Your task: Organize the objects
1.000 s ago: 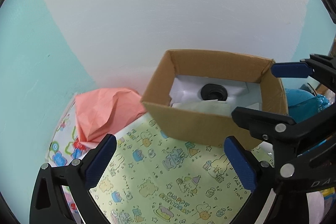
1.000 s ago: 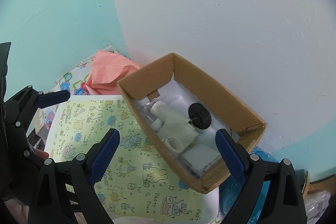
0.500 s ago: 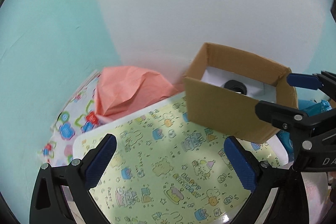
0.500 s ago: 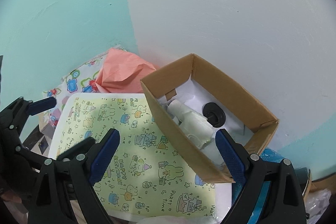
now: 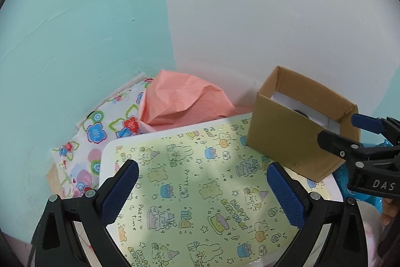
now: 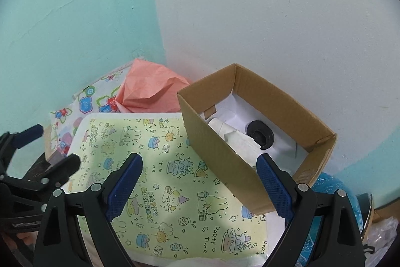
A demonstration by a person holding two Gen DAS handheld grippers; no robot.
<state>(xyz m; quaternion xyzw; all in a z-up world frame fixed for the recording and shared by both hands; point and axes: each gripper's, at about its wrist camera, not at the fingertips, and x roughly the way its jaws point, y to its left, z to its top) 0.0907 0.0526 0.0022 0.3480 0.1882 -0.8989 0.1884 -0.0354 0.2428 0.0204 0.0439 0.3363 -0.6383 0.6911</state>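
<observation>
Open brown cardboard box sits on the yellow-green party-print bench top, against the wall, holding a white tube and black ring, likely collected there. Left hand-held gripper and right hand-held gripper: both spread wide, empty, hovering before the box.

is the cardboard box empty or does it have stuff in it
Not empty. The right wrist view looks into the open-topped cardboard box: a black round part, a white bottle and white paper lie inside.

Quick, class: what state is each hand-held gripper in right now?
Left hand-held gripper: open, holding nothing.
Right hand-held gripper: open, holding nothing.
</observation>
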